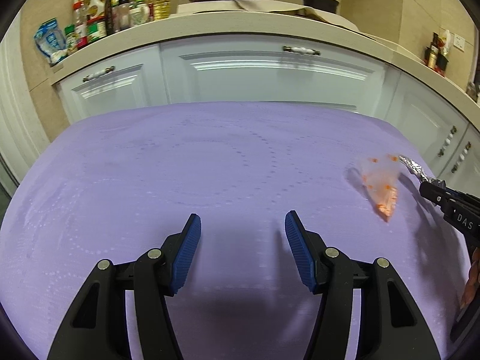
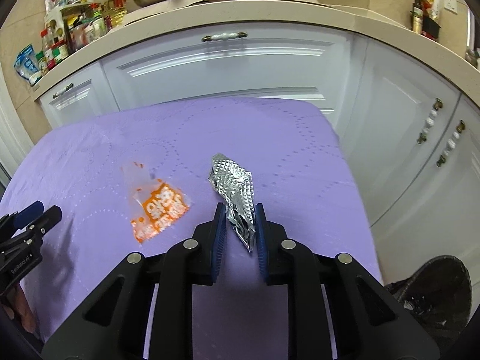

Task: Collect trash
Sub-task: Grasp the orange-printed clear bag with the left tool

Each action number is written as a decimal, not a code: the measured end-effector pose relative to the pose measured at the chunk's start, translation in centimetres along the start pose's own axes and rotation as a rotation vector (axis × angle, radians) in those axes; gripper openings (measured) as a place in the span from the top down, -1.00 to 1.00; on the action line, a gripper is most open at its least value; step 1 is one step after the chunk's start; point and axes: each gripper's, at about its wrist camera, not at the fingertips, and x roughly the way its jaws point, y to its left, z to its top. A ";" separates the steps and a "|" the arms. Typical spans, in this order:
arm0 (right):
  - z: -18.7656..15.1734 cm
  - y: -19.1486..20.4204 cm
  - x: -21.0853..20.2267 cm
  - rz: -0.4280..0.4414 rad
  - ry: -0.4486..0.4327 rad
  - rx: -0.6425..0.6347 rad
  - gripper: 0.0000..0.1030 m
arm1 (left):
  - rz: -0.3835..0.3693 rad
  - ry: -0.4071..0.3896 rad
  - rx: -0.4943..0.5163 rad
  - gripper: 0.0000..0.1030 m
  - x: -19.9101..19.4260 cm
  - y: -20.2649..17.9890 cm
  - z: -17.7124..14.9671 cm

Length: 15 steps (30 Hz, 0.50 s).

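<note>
A crumpled silver foil wrapper (image 2: 234, 177) lies on the purple tablecloth (image 2: 285, 150), its near end pinched between the blue pads of my right gripper (image 2: 240, 207), which is shut on it. To its left lies a clear plastic wrapper with orange print (image 2: 156, 204), flat on the cloth. In the left wrist view the same orange wrapper (image 1: 381, 186) sits at the far right, with the foil (image 1: 415, 168) and the right gripper (image 1: 432, 184) beyond it. My left gripper (image 1: 243, 219) hangs open over bare cloth with nothing between its fingers, well to the left of both wrappers.
A bin lined with a black bag (image 2: 435, 288) stands on the floor past the table's right edge. White cabinets (image 1: 270, 78) and a counter (image 1: 210, 21) with bottles, jars and a pan run behind the table. A hand (image 2: 21, 309) holds the left gripper.
</note>
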 end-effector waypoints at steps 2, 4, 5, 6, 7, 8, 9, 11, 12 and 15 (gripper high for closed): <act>-0.2 -0.7 -0.4 -0.007 -0.005 0.014 0.64 | -0.020 0.003 0.017 -0.12 0.0 -1.2 0.0; -0.6 -1.6 -0.8 -0.021 -0.011 0.031 0.64 | -0.034 0.003 0.035 -0.12 -0.1 -2.3 0.0; -0.7 -2.1 -0.9 -0.028 -0.012 0.038 0.64 | -0.043 0.002 0.045 -0.12 -0.1 -3.0 0.1; -0.8 -2.7 -1.1 -0.034 -0.015 0.049 0.64 | -0.051 0.002 0.055 -0.12 -0.1 -3.7 0.1; -1.0 -3.2 -1.2 -0.037 -0.016 0.056 0.64 | -0.058 0.003 0.060 -0.12 -0.1 -4.2 0.2; -1.1 -3.7 -1.4 -0.042 -0.019 0.066 0.64 | -0.067 0.005 0.066 -0.12 -0.1 -4.8 0.3; -1.2 -4.1 -1.5 -0.046 -0.022 0.073 0.64 | -0.073 0.008 0.069 -0.12 -0.1 -5.2 0.4; -1.3 -5.2 -2.0 -0.053 -0.029 0.090 0.64 | -0.089 0.011 0.079 -0.12 0.0 -6.5 0.7; -1.3 -5.8 -2.2 -0.056 -0.035 0.099 0.64 | -0.094 0.011 0.086 -0.12 0.0 -7.0 0.8; -1.5 -6.8 -2.5 -0.060 -0.041 0.109 0.64 | -0.110 0.007 0.108 -0.12 0.1 -8.8 1.2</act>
